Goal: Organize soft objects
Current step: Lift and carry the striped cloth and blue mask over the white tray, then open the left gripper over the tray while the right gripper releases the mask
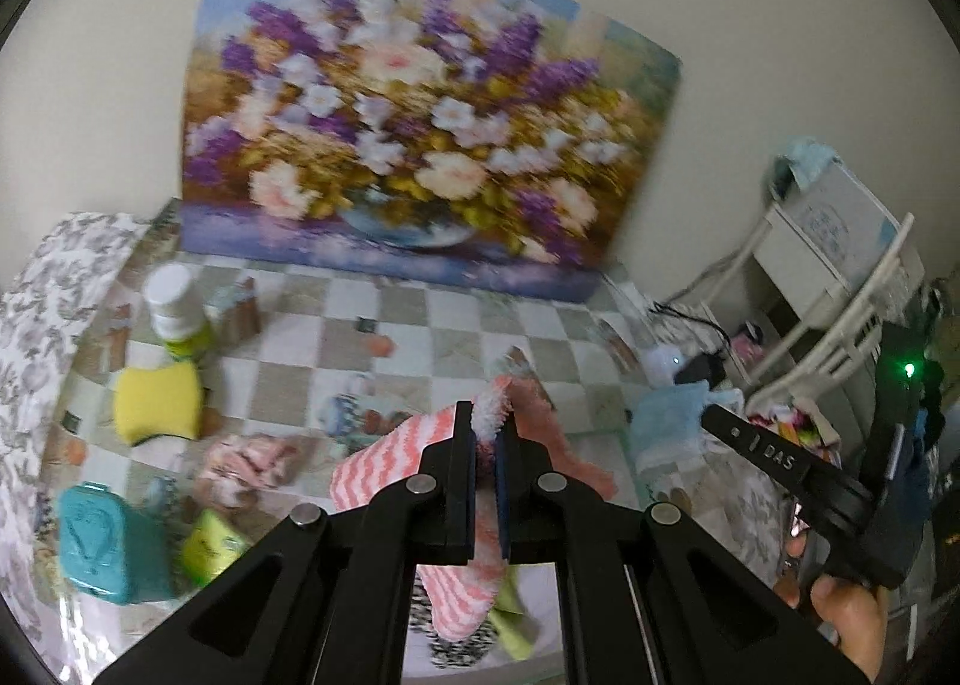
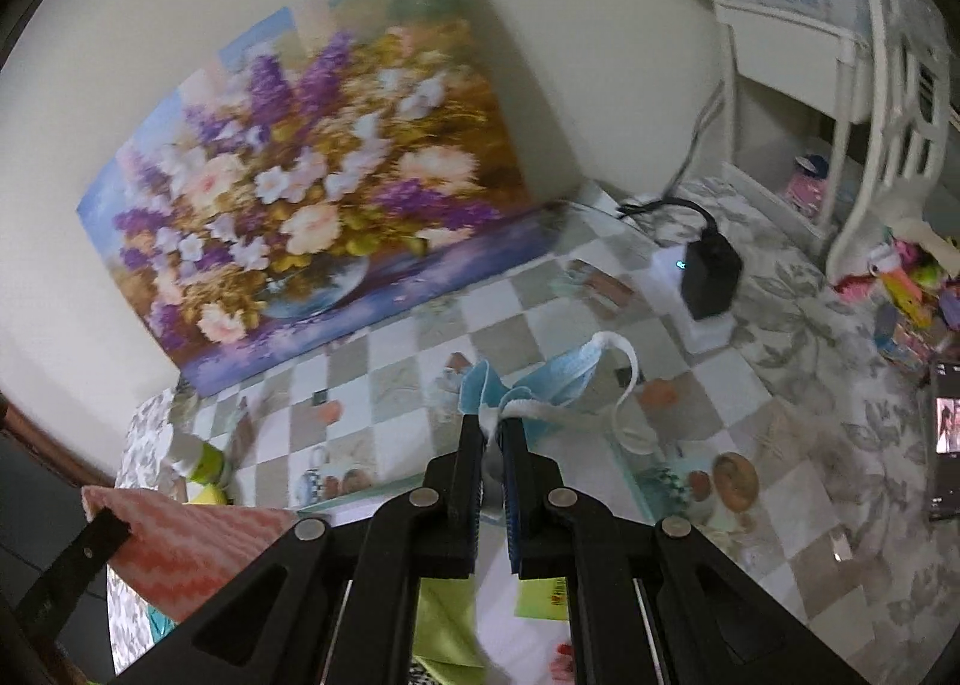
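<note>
My left gripper (image 1: pixel 486 433) is shut on a pink and white zigzag cloth (image 1: pixel 390 457) and holds it above the table; the cloth hangs down behind the fingers. It also shows in the right wrist view (image 2: pixel 192 547) at lower left. My right gripper (image 2: pixel 492 433) is shut on a light blue cloth with a white strap (image 2: pixel 552 385), lifted over the checkered tablecloth (image 2: pixel 540 325). In the left wrist view the blue cloth (image 1: pixel 678 421) and right gripper (image 1: pixel 774 451) are at the right. A yellow sponge (image 1: pixel 157 400) and a crumpled pink cloth (image 1: pixel 252 460) lie on the table.
A flower painting (image 1: pixel 420 114) leans on the wall behind the table. A white-capped bottle (image 1: pixel 177 313), a teal box (image 1: pixel 102 541) and a green packet (image 1: pixel 210 547) stand at left. A black charger (image 2: pixel 711 271) and a white chair (image 2: pixel 888 84) are at right.
</note>
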`<state>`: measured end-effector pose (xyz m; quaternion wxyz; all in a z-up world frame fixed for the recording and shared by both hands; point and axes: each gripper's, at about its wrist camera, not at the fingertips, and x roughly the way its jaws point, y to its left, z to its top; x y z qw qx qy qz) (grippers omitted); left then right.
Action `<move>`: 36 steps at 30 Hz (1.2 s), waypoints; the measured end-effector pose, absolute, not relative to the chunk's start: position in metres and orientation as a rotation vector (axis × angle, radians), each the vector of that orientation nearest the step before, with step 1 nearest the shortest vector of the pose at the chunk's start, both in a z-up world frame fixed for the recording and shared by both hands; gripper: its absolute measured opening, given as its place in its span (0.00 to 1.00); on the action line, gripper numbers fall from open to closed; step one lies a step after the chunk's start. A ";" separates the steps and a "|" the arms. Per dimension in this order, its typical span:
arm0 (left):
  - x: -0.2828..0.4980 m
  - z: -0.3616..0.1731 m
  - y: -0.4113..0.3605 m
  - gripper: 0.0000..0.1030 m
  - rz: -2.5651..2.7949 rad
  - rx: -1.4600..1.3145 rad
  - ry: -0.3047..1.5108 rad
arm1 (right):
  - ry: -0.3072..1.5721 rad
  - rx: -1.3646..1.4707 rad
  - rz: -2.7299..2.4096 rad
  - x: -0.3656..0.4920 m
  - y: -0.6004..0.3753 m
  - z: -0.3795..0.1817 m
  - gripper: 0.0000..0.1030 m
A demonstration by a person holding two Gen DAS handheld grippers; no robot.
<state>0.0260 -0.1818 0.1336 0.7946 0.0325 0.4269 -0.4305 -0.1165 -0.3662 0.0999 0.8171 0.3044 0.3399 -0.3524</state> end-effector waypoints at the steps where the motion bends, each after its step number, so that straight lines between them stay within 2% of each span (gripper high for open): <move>1: 0.024 0.131 -0.186 0.05 -0.936 0.073 0.924 | 0.729 0.661 -0.755 -0.120 -0.370 0.097 0.07; 10: 0.022 0.097 -0.209 0.05 -0.937 0.109 0.982 | 0.785 0.733 -0.701 -0.111 -0.378 0.064 0.07; 18: 0.039 0.038 -0.217 0.05 -0.818 0.188 1.132 | 0.979 0.770 -0.693 -0.093 -0.380 0.003 0.08; 25: 0.045 -0.009 -0.218 0.05 -0.721 0.281 1.232 | 1.105 0.753 -0.768 -0.096 -0.385 -0.029 0.09; 36: 0.043 -0.039 -0.219 0.06 -0.669 0.378 1.298 | 1.208 0.757 -0.780 -0.096 -0.387 -0.058 0.10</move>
